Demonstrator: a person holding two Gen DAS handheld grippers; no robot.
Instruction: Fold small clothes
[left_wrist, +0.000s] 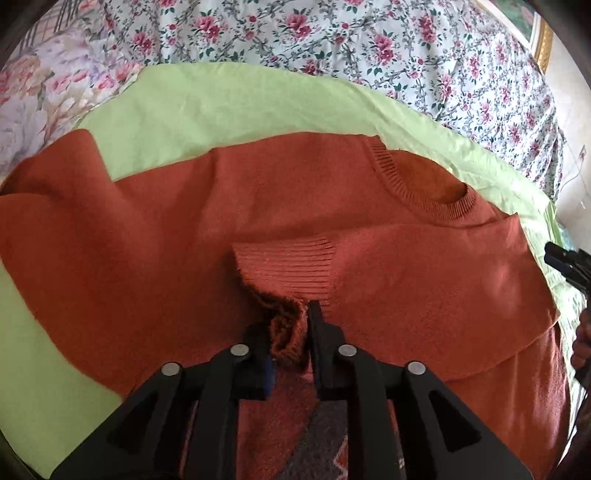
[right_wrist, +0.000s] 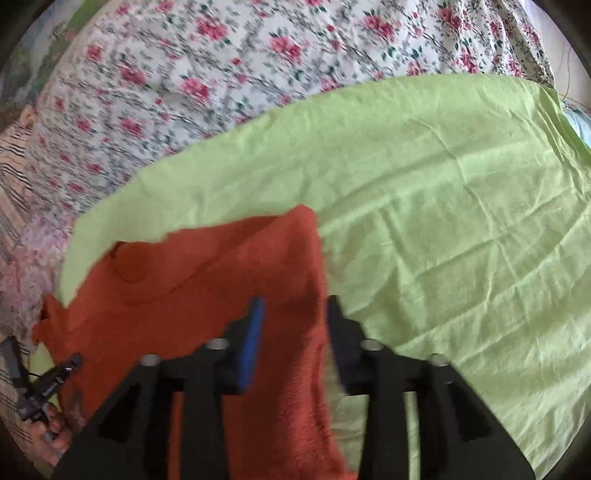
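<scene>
The rust-orange sweater (left_wrist: 184, 229) lay flat on a light-green cloth (left_wrist: 221, 99), w/ a floral bedsheet (left_wrist: 332, 33) spread beyond it, farther out from the fingers.

Left wrist view: the left gripper (left_wrist: 286, 332) was clamped on the ribbed cuff (left_wrist: 288, 269) of one sleeve. A fuzzy wad of cuff edge was bunched between the two fingers (left_wrist: 317, 325), and the rest of the cuff sat just ahead of the tips, folded across the sweater's body. The sleeve ran off to the right of the fingers. The ribbed neckline (left_wrist: 421, 184) was ahead and to the right, well apart from the tips. The other sleeve stretched out left of the fingers, over the green cloth. Near the right edge of this view, the tip of the other tool was just visible.

Right wrist view (blurred): the right gripper (right_wrist: 293, 317) had its fingers (right_wrist: 253, 339) apart, one w/ a blue pad. A strip of the sweater (right_wrist: 207, 280) lay in the gap between them, but neither finger visibly pressed on it. Most of the garment sat left of the fingers; the green cloth (right_wrist: 461, 206) filled the area ahead and right. The floral bedsheet (right_wrist: 221, 74) was far ahead.
</scene>
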